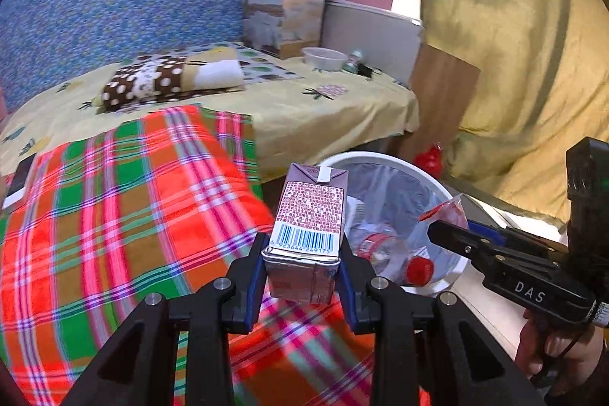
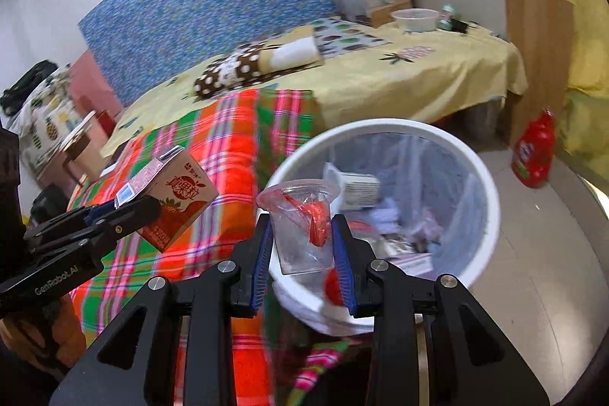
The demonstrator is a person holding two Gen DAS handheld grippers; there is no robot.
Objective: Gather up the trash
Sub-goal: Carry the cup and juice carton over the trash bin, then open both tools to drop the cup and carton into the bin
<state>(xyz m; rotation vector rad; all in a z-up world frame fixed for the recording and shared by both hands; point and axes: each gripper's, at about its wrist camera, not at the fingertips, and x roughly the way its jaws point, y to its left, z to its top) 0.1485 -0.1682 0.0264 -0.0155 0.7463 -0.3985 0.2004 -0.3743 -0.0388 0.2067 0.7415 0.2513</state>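
Observation:
My left gripper point(image 1: 302, 265) is shut on a small drink carton point(image 1: 308, 223) with a barcode on its side, held above the plaid blanket just left of the bin. The same carton point(image 2: 179, 200) shows its strawberry face in the right wrist view, clamped in the left gripper point(image 2: 133, 208). My right gripper point(image 2: 302, 246) is shut on a clear plastic cup point(image 2: 302, 223) with a red scrap inside, hanging over the near rim of the white bin point(image 2: 491, 185). The bin point(image 1: 453, 193) is lined with a clear bag and holds bottles and wrappers. The right gripper point(image 1: 441, 227) reaches in from the right.
A bed with a plaid blanket point(image 1: 133, 208) and yellow sheet point(image 1: 323, 113) lies left of the bin. On it sit a folded dotted cloth point(image 1: 167, 78), a paper bag point(image 1: 285, 14) and a white bowl point(image 1: 323, 58). A red bottle point(image 2: 533, 155) stands on the floor beyond the bin.

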